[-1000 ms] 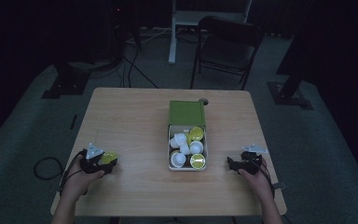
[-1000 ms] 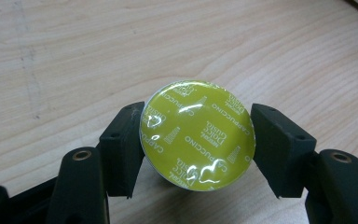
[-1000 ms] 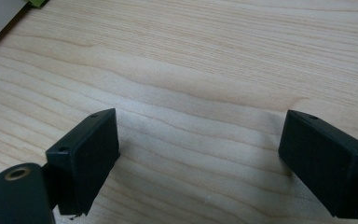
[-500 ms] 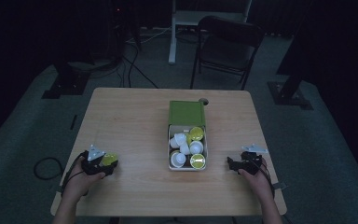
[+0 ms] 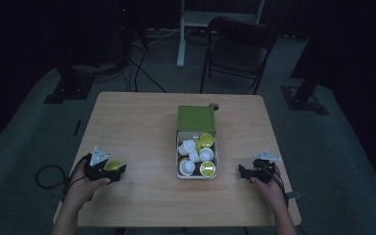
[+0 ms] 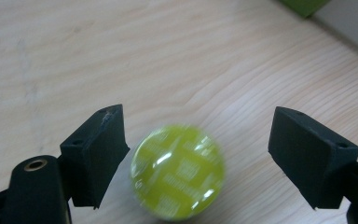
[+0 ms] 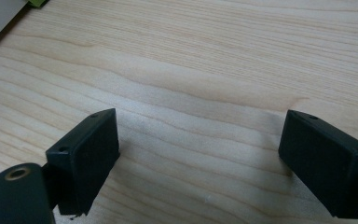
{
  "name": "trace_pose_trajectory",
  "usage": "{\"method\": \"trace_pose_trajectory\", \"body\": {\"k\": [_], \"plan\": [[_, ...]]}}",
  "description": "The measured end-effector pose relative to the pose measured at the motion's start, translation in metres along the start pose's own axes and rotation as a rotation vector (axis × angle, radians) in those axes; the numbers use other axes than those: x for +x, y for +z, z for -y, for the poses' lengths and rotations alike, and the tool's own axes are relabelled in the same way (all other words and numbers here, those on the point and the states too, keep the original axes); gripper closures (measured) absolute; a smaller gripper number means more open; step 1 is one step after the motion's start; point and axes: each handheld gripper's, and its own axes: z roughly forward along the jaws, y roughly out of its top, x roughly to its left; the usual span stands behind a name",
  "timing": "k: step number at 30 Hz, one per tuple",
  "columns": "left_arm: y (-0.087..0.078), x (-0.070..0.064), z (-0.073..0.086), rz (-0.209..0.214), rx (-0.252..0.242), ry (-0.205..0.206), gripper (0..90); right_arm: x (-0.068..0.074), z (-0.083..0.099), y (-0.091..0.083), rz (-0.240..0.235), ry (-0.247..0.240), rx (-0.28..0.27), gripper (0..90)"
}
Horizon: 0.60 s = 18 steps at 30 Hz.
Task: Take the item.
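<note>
Left gripper [image 6: 198, 161] wide open around yellow-green capsule [image 6: 178, 178], left of box [image 5: 196, 147]; next I close. Right gripper [image 7: 200, 158] open, empty.

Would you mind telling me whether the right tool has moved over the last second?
No. The right tool sits equally far from the box as before.

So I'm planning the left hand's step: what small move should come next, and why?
Probably shut the left gripper on the yellow-green capsule. The jaws stand open with the capsule between them, near one jaw and clear of the other, lying on the table well left of the box that holds the other capsules.
</note>
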Motion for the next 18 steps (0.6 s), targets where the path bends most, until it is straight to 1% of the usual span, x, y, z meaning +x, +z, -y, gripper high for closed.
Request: {"method": "trace_pose_trajectory", "body": {"k": [2,5,9,14,16,18], "plan": [[0.000,-0.002,-0.003,0.008,-0.010,0.013,19.6,0.000,0.000,0.000,0.000,0.000,0.000,11.6],[0.002,-0.004,-0.006,0.011,-0.008,0.027,19.6,0.000,0.000,0.000,0.000,0.000,0.000,11.6],[0.003,-0.008,-0.011,0.030,-0.024,0.039,19.6,0.000,0.000,0.000,0.000,0.000,0.000,11.5],[0.007,-0.018,-0.018,0.070,-0.045,0.074,18.4,0.000,0.000,0.000,0.000,0.001,0.000,11.6],[0.009,-0.021,-0.020,0.081,-0.054,0.077,17.5,0.000,0.000,0.000,0.000,0.000,0.001,11.5],[0.010,-0.025,-0.024,0.103,-0.068,0.087,17.4,0.000,0.000,0.000,0.000,0.000,0.000,11.6]]}}
